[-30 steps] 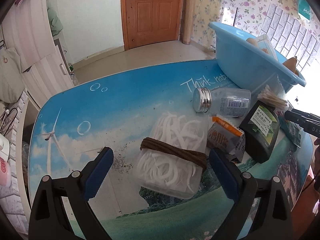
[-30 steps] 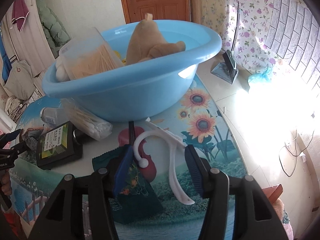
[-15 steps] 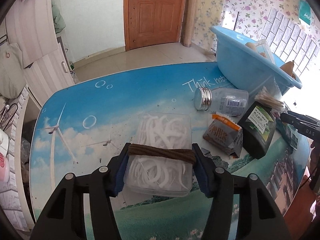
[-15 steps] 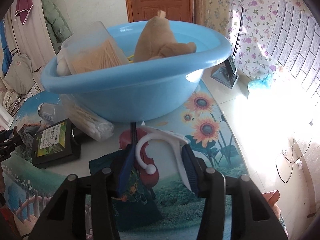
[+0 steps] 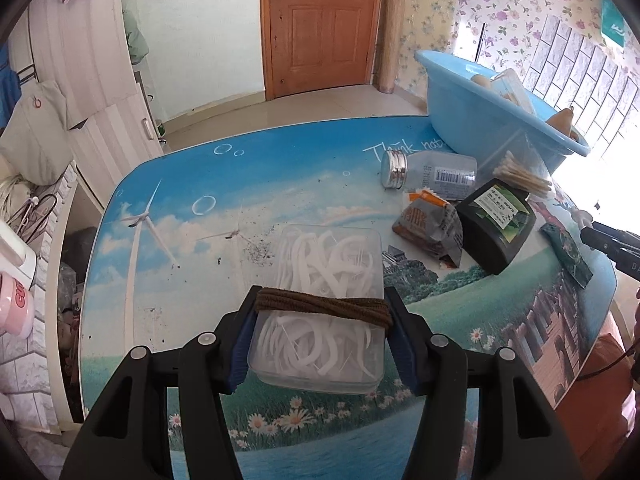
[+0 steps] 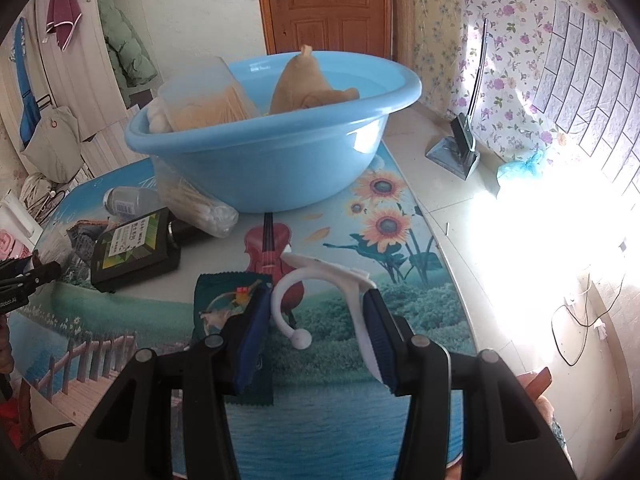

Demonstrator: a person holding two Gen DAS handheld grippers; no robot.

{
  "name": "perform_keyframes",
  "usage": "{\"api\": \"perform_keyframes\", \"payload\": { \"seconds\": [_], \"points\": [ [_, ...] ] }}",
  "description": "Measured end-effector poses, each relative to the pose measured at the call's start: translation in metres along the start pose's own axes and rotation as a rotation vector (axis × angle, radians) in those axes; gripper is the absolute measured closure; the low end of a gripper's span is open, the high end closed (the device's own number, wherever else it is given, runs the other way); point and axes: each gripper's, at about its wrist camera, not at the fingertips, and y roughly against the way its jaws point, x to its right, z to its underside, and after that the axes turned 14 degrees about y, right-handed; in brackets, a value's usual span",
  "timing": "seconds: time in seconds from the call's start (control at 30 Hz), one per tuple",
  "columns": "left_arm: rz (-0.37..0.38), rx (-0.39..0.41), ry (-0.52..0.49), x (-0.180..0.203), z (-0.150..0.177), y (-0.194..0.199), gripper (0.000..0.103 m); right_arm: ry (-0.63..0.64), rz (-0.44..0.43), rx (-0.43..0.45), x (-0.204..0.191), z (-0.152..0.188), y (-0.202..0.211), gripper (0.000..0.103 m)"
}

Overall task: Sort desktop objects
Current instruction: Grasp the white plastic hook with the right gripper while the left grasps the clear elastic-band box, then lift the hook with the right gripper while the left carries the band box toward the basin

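My left gripper (image 5: 320,336) is shut on a clear plastic box of white floss picks (image 5: 324,304) bound with a brown band, held just above the table. My right gripper (image 6: 316,336) is shut on a white plastic hook (image 6: 336,280), lifted above the table. The blue basin (image 6: 280,160) stands behind it, holding a tan plush toy (image 6: 300,84) and a clear box (image 6: 204,100). The basin also shows in the left wrist view (image 5: 480,104), at the far right.
Beside the basin lie a clear bottle with a metal cap (image 5: 428,170), a grey snack packet (image 5: 432,226), a black box with a green label (image 5: 498,222), a bag of cotton swabs (image 5: 520,176) and a dark green sachet (image 6: 228,308). The table edge runs at the right (image 6: 452,280).
My left gripper closed on the floss pick box and lifted it back towards me. My right gripper closed on the white hook and raised it off the table.
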Motion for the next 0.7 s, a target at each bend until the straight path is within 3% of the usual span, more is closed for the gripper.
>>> {"api": "perform_keyframes", "payload": {
  "seconds": [0.3, 0.6, 0.7],
  "points": [
    [-0.004, -0.028, -0.03, 0.016, 0.021, 0.001, 0.045, 0.047, -0.016, 0.01, -0.013, 0.002, 0.005, 0.056],
    [-0.006, 0.001, -0.045, 0.017, 0.025, 0.003, 0.044, 0.078, -0.035, -0.01, -0.02, 0.007, -0.004, 0.055],
    [0.0, 0.009, -0.049, 0.016, 0.025, 0.003, 0.039, 0.08, -0.037, -0.005, -0.02, 0.007, -0.004, 0.055]
  ]
}}
